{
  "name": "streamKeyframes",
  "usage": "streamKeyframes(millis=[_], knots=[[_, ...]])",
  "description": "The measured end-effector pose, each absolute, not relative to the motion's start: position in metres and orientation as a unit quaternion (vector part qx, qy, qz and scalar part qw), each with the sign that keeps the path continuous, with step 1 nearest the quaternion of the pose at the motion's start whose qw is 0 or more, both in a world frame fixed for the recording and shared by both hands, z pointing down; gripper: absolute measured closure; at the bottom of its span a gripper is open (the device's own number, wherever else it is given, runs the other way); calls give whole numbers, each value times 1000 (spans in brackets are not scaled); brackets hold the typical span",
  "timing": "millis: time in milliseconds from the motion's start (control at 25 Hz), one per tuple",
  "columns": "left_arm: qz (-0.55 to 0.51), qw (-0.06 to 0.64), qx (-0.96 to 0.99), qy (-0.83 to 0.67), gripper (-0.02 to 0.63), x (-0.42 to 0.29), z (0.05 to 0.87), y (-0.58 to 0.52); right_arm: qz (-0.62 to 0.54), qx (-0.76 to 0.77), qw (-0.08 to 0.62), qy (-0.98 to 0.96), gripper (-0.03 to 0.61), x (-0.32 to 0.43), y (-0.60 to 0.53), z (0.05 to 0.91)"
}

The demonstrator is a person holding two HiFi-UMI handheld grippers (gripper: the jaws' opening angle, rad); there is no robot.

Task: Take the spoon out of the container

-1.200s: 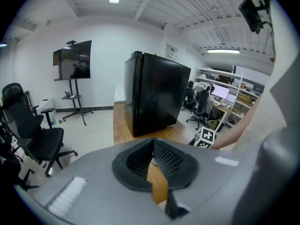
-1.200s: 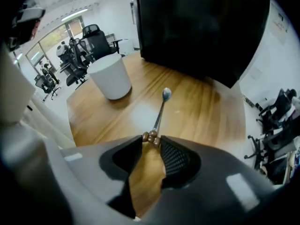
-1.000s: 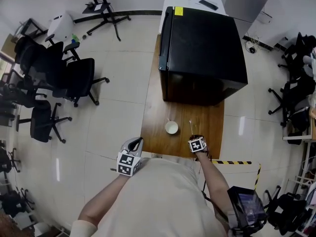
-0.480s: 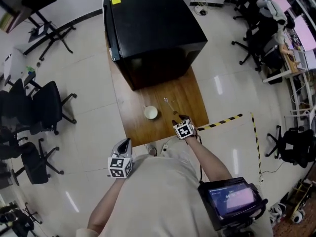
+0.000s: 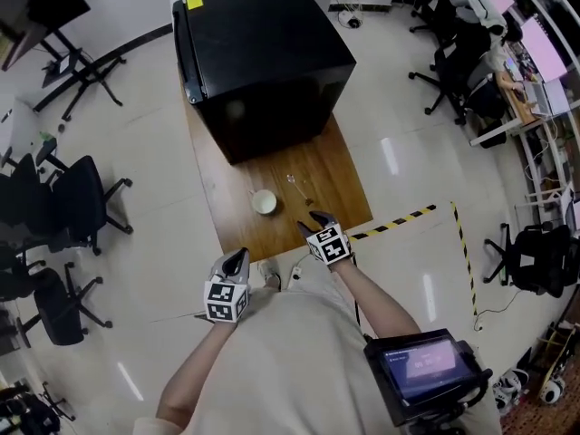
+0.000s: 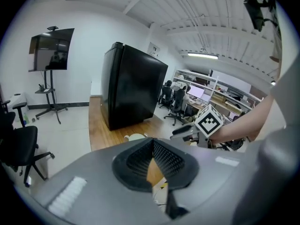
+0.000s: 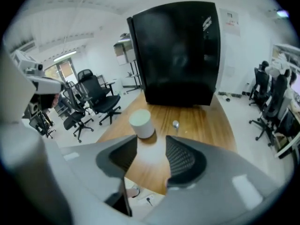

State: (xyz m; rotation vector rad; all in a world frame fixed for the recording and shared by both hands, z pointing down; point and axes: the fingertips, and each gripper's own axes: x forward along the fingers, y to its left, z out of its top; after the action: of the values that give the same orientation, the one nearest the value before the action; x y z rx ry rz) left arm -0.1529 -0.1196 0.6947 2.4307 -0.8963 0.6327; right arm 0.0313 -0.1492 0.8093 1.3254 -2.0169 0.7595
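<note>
A white cup (image 5: 264,202) stands on the wooden table (image 5: 335,184). A metal spoon (image 5: 298,187) lies flat on the wood just right of the cup, outside it. My right gripper (image 5: 312,222) hovers over the table's near edge, a little short of the spoon's handle, open with nothing between its fingers. The right gripper view shows the cup (image 7: 140,123) and the spoon's bowl (image 7: 175,124) beyond the right gripper (image 7: 151,142). My left gripper (image 5: 237,257) hangs off the table's near-left corner, shut and empty. In its own view the left gripper (image 6: 153,142) points toward the cup (image 6: 136,137).
A big black cabinet (image 5: 258,57) fills the table's far half. Office chairs (image 5: 77,202) stand on the floor to the left and far right. Yellow-black tape (image 5: 399,222) runs along the floor right of the table. A lit screen (image 5: 419,367) hangs at the person's hip.
The head view has swung, so the table now sits up and left. My right gripper has opened and drawn back slightly from the spoon's handle. The left gripper stays off the table.
</note>
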Motion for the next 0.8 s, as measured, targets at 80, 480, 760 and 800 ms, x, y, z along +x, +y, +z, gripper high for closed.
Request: streamKeyframes(millis=[80,480,760,800], knots=[[231,239,882,-335,625,-154,694,-114,299,509,262,-764,390,35,-144,793],[187,230,867,-399,624,-100,659,-70,313,519,162,-778,405,119,-65,736],[154,231,850,-449,624,-69,648,-6,312,532,127,-777,410,199,7,731],[148,233,846,-456,624,-67,647,4,311,532,126,-778,410,208,14,731]])
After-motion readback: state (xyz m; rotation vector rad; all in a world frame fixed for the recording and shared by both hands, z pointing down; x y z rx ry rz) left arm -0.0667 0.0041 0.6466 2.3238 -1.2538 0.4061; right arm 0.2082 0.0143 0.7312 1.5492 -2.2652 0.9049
